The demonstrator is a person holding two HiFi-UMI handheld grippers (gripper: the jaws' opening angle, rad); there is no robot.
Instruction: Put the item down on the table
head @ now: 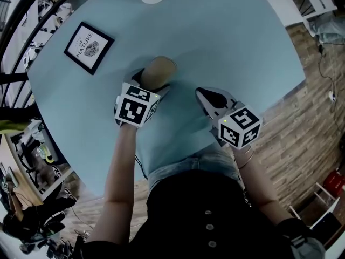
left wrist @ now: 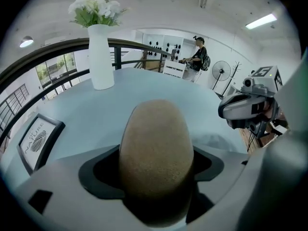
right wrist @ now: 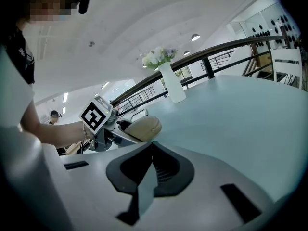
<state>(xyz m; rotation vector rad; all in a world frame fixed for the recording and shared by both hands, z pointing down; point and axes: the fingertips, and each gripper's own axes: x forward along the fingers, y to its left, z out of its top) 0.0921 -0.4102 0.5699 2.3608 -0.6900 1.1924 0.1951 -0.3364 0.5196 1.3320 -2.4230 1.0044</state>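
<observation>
Left gripper point(head: 152, 83): clamped on a tan oval item point(left wrist: 156, 153), one jaw on either side.
Item: held over the blue table point(head: 226, 42); whether it touched the top could not be told.
Right gripper point(right wrist: 152, 147): jaws pressed together, nothing between them; it was near the left gripper, over the table.
Also on table: white vase point(left wrist: 100, 57) with flowers; framed print point(head: 89, 47).
</observation>
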